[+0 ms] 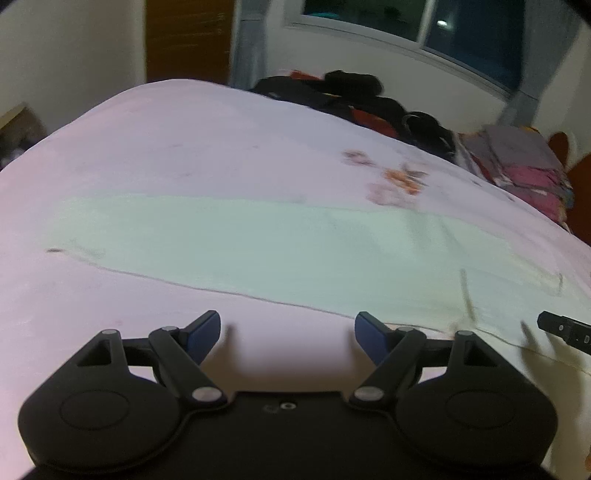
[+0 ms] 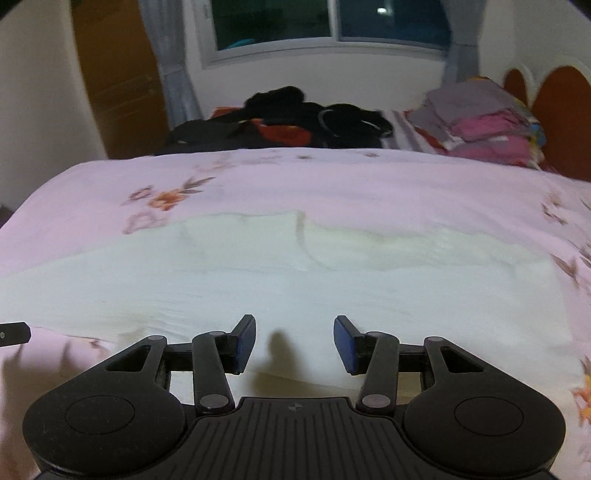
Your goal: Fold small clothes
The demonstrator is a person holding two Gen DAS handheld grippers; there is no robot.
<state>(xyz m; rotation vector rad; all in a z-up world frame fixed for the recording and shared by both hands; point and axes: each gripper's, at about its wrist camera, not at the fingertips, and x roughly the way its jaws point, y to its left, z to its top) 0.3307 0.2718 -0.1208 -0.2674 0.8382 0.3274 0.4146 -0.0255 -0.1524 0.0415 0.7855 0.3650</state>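
Observation:
A pale whitish-green garment (image 1: 258, 243) lies spread flat across the pink floral bedsheet (image 1: 166, 140). In the right wrist view the garment (image 2: 295, 280) shows a curved seam near its middle. My left gripper (image 1: 287, 334) is open and empty, just short of the garment's near edge. My right gripper (image 2: 294, 341) is open and empty, with its fingertips over the garment's near edge. The tip of the right gripper shows at the far right of the left wrist view (image 1: 561, 328), and the left gripper's tip shows at the left edge of the right wrist view (image 2: 14, 332).
A heap of black and red clothes (image 2: 288, 118) lies at the far side of the bed. A stack of folded grey and pink clothes (image 2: 480, 118) sits at the far right by the headboard (image 2: 561, 118). A window (image 2: 332, 22) and a wooden door (image 2: 114, 74) are behind.

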